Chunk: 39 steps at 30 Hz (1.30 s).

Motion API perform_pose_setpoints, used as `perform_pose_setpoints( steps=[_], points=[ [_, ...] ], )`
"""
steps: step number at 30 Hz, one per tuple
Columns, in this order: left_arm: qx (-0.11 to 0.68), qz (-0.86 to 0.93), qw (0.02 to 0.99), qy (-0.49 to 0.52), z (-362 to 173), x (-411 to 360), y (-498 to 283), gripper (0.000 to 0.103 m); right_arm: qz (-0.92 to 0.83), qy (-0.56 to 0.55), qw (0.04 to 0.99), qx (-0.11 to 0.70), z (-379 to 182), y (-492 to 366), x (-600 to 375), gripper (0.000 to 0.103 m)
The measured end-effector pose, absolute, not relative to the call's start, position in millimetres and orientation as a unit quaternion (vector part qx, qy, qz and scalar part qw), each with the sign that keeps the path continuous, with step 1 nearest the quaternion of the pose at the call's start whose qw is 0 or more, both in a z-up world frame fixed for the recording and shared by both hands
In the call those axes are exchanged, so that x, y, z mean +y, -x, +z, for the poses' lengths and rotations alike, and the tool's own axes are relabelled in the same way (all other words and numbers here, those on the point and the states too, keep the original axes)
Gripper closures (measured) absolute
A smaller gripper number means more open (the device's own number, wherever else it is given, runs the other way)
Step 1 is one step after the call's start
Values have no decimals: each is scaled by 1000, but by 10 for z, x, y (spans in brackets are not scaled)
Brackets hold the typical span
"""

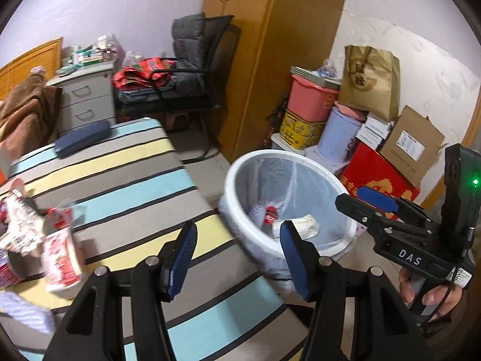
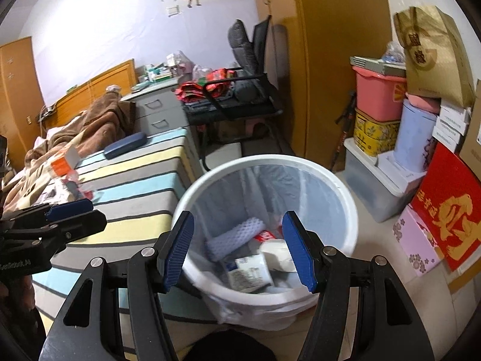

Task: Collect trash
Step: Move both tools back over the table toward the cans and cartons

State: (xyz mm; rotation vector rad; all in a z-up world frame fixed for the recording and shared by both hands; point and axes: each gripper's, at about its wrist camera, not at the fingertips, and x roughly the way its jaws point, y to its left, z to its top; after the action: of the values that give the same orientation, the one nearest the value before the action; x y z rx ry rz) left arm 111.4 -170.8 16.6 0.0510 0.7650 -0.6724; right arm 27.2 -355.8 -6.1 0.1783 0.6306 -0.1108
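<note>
A white trash bin lined with a clear bag stands on the floor beside the striped bed; it also shows in the left wrist view. Inside lie white foam netting, a printed wrapper and crumpled paper. My right gripper is open and empty, just above the bin's near rim. My left gripper is open and empty over the bed's edge, left of the bin. Red-and-white wrappers and cartons lie on the striped cover at the left.
A dark blue case lies on the bed's far end. A grey drawer cabinet and a black chair piled with clothes stand behind. Boxes, a pink tub and a paper bag are stacked right of the bin.
</note>
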Motion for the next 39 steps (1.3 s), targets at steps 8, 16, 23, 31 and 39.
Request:
perform_pose_setpoints(
  steps=[8, 16, 23, 31, 39],
  points=[
    [348, -278, 895, -12, 227, -1198, -1051, 43, -16, -80, 951, 299, -11, -312, -3244, 40],
    [343, -218, 914, 9, 184, -590, -1049, 42, 33, -78, 949, 303, -42, -442, -2824, 40],
    [346, -165, 923, 24, 128, -9, -1148, 39, 77, -71, 942, 318, -95, -619, -2406, 40],
    [364, -125, 923, 23, 15, 501, -1316, 34, 115, -58, 933, 336, -137, -834, -1974, 40],
    [383, -109, 917, 5, -113, 830, -1536, 33, 136, -55, 917, 372, -269, -1081, -1637, 40]
  ],
)
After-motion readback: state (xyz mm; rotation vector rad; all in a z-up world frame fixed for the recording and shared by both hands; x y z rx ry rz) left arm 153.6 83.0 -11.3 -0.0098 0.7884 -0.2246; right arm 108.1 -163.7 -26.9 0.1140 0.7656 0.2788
